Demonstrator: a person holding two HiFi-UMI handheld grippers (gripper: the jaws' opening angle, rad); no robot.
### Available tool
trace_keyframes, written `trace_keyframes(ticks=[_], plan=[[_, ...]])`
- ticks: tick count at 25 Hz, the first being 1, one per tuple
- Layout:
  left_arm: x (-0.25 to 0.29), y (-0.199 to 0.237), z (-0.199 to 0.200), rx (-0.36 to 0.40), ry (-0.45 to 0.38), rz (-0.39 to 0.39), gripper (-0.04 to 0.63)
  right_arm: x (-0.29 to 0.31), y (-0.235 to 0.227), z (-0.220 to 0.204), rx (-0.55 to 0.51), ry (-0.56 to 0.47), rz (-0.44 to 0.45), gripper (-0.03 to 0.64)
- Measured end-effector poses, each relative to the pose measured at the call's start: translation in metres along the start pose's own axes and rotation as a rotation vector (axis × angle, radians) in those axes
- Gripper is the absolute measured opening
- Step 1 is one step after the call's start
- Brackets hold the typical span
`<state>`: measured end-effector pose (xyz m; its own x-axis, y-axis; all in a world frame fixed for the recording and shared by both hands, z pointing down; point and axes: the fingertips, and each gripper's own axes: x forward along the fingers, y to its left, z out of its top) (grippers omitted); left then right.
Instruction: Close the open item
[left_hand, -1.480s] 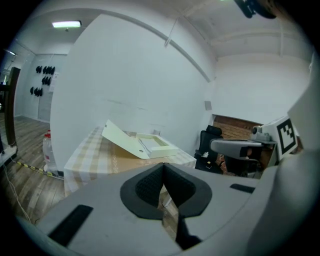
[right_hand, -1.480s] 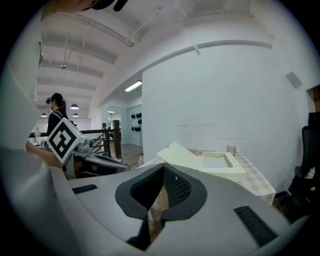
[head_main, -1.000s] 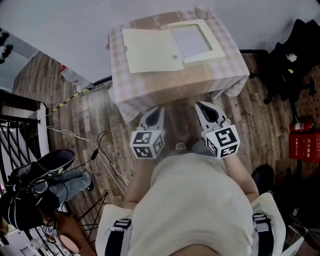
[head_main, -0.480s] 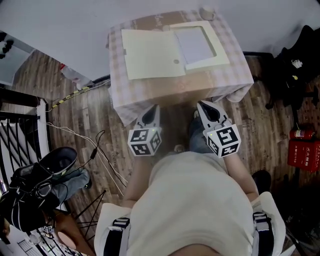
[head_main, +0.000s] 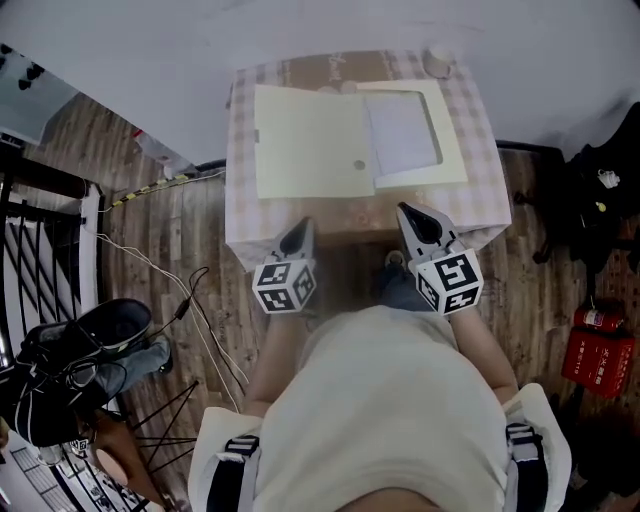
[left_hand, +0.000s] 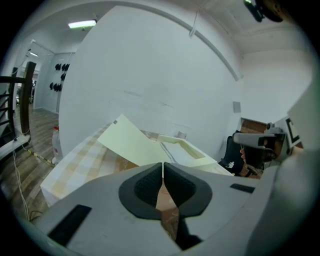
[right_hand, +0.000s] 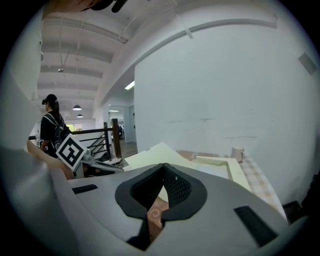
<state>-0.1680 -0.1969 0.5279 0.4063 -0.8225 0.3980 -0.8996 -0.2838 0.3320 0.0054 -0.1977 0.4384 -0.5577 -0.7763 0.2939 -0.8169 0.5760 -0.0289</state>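
A flat cream box lies open on the checked table (head_main: 243, 205). Its lid (head_main: 310, 140) is folded out to the left and its shallow base (head_main: 415, 135) holds a white sheet. My left gripper (head_main: 303, 228) is shut and empty, at the table's front edge below the lid. My right gripper (head_main: 407, 212) is shut too, just over the front edge below the base. In the left gripper view the lid (left_hand: 132, 142) and base (left_hand: 187, 150) lie beyond the closed left gripper (left_hand: 162, 165). The right gripper view shows the lid (right_hand: 155, 152) ahead of the closed right gripper (right_hand: 164, 166).
A small cup (head_main: 438, 62) stands at the table's far right corner against the white wall. Cables (head_main: 170, 290) run over the wooden floor at left, near a black bag (head_main: 70, 370) and a railing (head_main: 40, 250). A red extinguisher (head_main: 590, 350) sits at right.
Both grippers have moved forward toward the table and now reach its front edge. The table and box appear nearer and more centred. Both stay shut.
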Motion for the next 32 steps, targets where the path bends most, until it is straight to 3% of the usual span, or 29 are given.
trace_keyframes(ticks=[6, 9, 17, 24, 32], plan=[[0.028, 0.017, -0.003, -0.053, 0.024, 0.067, 0.014, 0.029, -0.035, 0.013, -0.011, 0.004, 0.061, 0.000], [0.041, 0.019, -0.008, -0.086, 0.050, 0.077, 0.141, 0.042, -0.047, 0.017, -0.016, 0.008, 0.101, 0.000], [0.065, 0.042, -0.011, -0.150, 0.035, 0.209, 0.222, 0.070, -0.078, 0.026, -0.038, 0.008, 0.183, 0.000], [0.072, 0.053, -0.002, -0.166, -0.036, 0.319, 0.222, 0.079, -0.101, 0.030, -0.049, -0.011, 0.220, 0.000], [0.070, 0.045, 0.023, -0.130, -0.130, 0.389, 0.110, 0.090, -0.123, 0.034, -0.050, -0.033, 0.254, 0.000]])
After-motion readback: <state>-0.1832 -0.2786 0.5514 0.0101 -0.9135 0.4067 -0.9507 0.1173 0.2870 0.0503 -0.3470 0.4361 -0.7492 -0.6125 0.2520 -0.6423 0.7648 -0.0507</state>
